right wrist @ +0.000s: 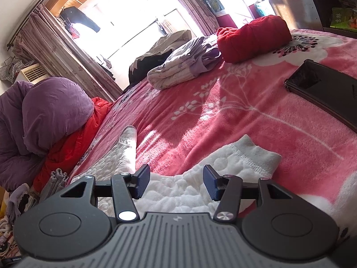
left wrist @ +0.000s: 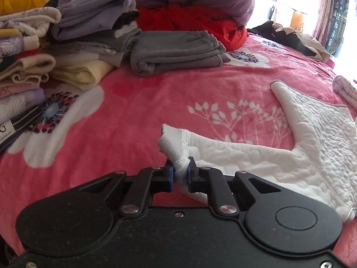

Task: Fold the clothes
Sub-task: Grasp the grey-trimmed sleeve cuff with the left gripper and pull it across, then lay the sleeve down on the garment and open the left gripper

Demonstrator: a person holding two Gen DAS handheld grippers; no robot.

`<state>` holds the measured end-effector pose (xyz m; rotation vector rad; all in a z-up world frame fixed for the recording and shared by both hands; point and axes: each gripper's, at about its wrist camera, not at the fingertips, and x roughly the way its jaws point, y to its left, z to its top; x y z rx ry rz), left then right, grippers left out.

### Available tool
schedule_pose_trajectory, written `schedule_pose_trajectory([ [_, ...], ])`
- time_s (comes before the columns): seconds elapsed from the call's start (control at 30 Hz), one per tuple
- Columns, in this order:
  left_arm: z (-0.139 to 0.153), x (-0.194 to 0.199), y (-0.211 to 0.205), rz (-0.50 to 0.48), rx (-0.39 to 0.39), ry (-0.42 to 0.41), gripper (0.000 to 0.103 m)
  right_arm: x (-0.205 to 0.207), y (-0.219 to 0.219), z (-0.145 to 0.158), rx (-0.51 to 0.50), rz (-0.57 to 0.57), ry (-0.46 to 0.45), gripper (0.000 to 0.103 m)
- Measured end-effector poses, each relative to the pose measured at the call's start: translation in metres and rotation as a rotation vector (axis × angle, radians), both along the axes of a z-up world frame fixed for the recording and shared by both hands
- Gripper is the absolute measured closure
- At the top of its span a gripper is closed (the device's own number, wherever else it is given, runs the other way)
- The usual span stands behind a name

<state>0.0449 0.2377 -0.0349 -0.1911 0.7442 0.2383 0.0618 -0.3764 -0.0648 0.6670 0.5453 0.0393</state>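
Note:
A white quilted garment (left wrist: pixel 312 147) lies spread on the pink flowered blanket (left wrist: pixel 138 111). My left gripper (left wrist: pixel 180 175) is shut on the end of one of its legs or sleeves, and the cuff bunches up between the blue pads. In the right wrist view my right gripper (right wrist: pixel 176 184) stands open just above the same white garment (right wrist: pixel 178 192). Its blue pads (right wrist: pixel 210 185) are apart with cloth lying below them, not pinched. Another white cuff (right wrist: pixel 252 154) lies just ahead of the right finger.
Stacks of folded clothes (left wrist: pixel 33 51) stand at the left, with folded grey trousers (left wrist: pixel 176 52) beside them. A red garment (left wrist: pixel 200 22) and a purple duvet (right wrist: pixel 44 111) lie behind. A dark phone (right wrist: pixel 323 89), a red rolled garment (right wrist: pixel 254 38) and a lilac patterned garment (right wrist: pixel 185 64) rest on the blanket.

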Motion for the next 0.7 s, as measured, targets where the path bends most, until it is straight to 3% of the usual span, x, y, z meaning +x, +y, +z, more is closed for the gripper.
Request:
schedule_pose_trajectory([
  [0.17, -0.011, 0.011, 0.018, 0.066, -0.019, 0.032, 0.092, -0.001, -0.001, 0.0, -0.004, -0.002, 0.003, 0.05],
  [0.27, -0.016, 0.017, 0.017, 0.117, 0.029, 0.092, 0.065, -0.002, 0.0, 0.0, -0.019, -0.001, 0.007, 0.05],
  [0.3, -0.013, 0.015, 0.015, 0.156, 0.065, 0.089, 0.051, -0.002, 0.0, 0.0, -0.024, -0.001, 0.008, 0.05],
  [0.4, 0.0, 0.005, 0.012, 0.267, 0.135, 0.059, 0.05, -0.004, -0.004, 0.0, -0.031, -0.018, 0.013, 0.05],
  [0.53, 0.02, -0.016, 0.006, 0.317, 0.042, -0.054, 0.05, -0.007, -0.009, -0.001, -0.05, -0.047, 0.025, 0.049],
  [0.7, 0.02, -0.026, -0.005, 0.288, -0.143, -0.072, 0.05, -0.008, -0.012, -0.004, -0.097, -0.125, 0.06, 0.043],
])
